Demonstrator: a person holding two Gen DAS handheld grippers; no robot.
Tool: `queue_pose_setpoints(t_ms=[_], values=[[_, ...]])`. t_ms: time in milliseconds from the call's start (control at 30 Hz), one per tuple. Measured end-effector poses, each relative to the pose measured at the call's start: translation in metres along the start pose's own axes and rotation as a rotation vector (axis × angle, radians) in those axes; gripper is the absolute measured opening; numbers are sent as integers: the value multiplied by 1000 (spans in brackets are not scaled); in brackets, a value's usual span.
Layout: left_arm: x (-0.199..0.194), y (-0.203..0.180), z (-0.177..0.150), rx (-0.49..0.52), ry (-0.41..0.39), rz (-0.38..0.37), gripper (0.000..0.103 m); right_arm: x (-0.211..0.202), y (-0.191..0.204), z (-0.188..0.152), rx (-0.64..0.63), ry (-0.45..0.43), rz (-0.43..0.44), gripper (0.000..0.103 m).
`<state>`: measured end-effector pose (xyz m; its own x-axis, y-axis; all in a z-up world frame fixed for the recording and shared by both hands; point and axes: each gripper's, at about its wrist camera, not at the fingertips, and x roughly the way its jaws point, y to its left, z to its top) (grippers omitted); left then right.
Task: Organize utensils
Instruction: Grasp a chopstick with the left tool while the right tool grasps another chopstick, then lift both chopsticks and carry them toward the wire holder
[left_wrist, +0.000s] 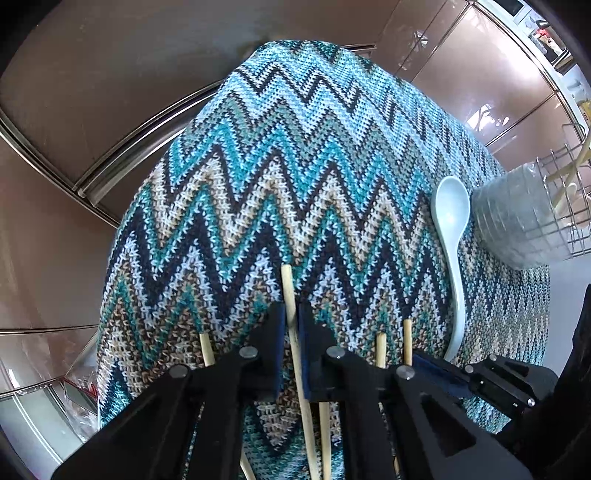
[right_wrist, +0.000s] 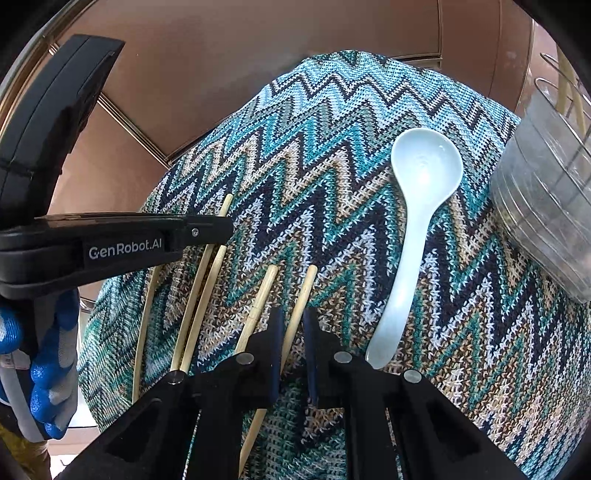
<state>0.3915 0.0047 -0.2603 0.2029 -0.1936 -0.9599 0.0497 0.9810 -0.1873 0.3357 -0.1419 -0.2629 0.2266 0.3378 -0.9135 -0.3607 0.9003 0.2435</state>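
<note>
Gripping, left gripper (left_wrist: 291, 325): its two black jaws were nearly closed on a single bamboo chopstick (left_wrist: 293, 332), which ran up between the blue pads and poked out beyond the tips over the mat.
Right gripper (right_wrist: 293, 328): jaws drawn close together around another chopstick (right_wrist: 301, 302); the stick passed between the fingers, though I could not tell whether both pads pressed on it.
Loose chopsticks: in the right wrist view, one lay just left of the held stick (right_wrist: 258, 306), and two more lay side by side further left (right_wrist: 199, 295), under the left gripper's body. A thin curved stick (right_wrist: 142, 325) lay at the mat's left edge.
Chopstick ends, left wrist view: short tips showed left of the jaws (left_wrist: 205, 349) and to the right (left_wrist: 380, 349).
Spoon: a pale ceramic soup spoon (right_wrist: 417, 206) lay flat on the mat, bowl facing up and away, handle pointing back beside the right gripper.
Mat: a knitted zigzag cloth (right_wrist: 332, 147) in teal, navy and beige bore all the utensils.
Container: a clear ribbed plastic tub (right_wrist: 543, 199) stood at the mat's right edge, near the spoon's bowl.
Wire rack: a metal rack (left_wrist: 565, 192) behind the tub held upright pale sticks.
Hand: a blue and grey glove (right_wrist: 51, 369) held the left gripper.
Backdrop: glossy brown cabinet fronts (left_wrist: 110, 74).
</note>
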Motion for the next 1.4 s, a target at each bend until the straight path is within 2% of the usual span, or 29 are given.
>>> queue_pose_setpoints(t_ms=[167, 333, 733, 1067, 1233, 1400], values=[[-4, 7, -4, -26, -12, -48, 5, -9, -3, -4, 37, -31, 41, 6], [-23, 9, -14, -38, -78, -78, 5, -39, 1, -16, 29, -94, 41, 6], [-136, 7, -75, 13, -396, -114, 5, -143, 30, -84, -23, -369, 55, 6], [-214, -9, -137, 47, -576, -191, 5, -219, 48, -134, -39, -549, 19, 6], [-239, -26, -146, 80, -635, -221, 5, -260, 39, -147, -33, -650, -15, 6], [-261, -52, -136, 114, -694, -274, 5, -294, 18, -145, -10, -743, -46, 6]])
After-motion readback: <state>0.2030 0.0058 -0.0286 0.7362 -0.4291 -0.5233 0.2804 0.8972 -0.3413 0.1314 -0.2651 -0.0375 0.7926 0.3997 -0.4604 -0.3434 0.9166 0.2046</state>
